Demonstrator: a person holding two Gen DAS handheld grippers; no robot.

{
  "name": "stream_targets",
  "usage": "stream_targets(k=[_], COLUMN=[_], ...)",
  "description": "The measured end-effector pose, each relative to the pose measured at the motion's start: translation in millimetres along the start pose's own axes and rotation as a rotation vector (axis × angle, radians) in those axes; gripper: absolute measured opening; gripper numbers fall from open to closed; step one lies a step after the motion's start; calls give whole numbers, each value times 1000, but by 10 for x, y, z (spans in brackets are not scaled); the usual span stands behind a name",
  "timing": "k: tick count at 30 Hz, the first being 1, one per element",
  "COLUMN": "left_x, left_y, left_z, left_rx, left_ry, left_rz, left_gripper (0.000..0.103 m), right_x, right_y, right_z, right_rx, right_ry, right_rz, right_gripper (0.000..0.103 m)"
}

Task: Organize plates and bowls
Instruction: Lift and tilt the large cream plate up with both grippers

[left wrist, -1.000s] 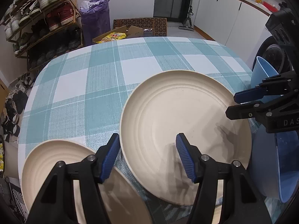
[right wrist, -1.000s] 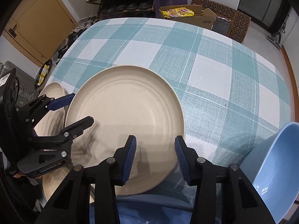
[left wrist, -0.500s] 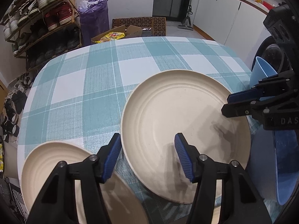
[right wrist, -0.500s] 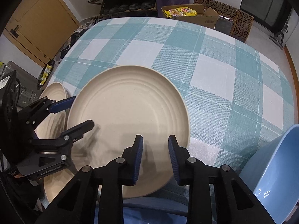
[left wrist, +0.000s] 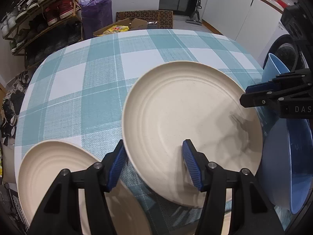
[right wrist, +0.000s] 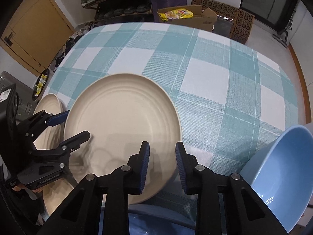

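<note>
A cream plate [left wrist: 187, 121] is held tilted above the table [left wrist: 97, 74], toward its near edge. Its right rim is clamped between the closed jaws of the right gripper [right wrist: 162, 162]. The left gripper [left wrist: 154, 162] is set astride the plate's left rim, its jaws open and its pads apart from the rim. A second plate [left wrist: 52, 168] is seen at the near left corner. Blue bowls [right wrist: 277, 168] are seen at the near right edge.
</note>
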State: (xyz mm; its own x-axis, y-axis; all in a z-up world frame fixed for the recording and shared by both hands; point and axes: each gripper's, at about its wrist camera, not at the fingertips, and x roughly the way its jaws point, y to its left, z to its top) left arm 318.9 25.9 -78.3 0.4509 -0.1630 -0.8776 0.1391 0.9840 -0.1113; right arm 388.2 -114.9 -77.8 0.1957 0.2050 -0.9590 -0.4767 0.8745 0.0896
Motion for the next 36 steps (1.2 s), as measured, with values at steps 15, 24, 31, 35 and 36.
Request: stream_targets(k=[15, 24, 31, 35, 36], left_x=[12, 51, 53, 52, 50], left_y=[-35, -42, -43, -45, -36], left_z=[-18, -29, -30, -32, -30], left_rx=[13, 20, 20, 15, 11], left_ry=[11, 23, 24, 18, 16], left_rz=[11, 7, 8, 11, 14], left_gripper=[58, 58, 58, 56, 55], right_x=[-5, 78, 176, 179, 183], right_y=[-24, -56, -37, -28, -16], right_z=[-2, 15, 6, 2, 5], right_rx=[3, 4, 2, -1, -5], right_ry=[16, 58, 88, 87, 85], right_rz=[-24, -10, -2, -4, -7], right_gripper=[28, 32, 37, 37, 37])
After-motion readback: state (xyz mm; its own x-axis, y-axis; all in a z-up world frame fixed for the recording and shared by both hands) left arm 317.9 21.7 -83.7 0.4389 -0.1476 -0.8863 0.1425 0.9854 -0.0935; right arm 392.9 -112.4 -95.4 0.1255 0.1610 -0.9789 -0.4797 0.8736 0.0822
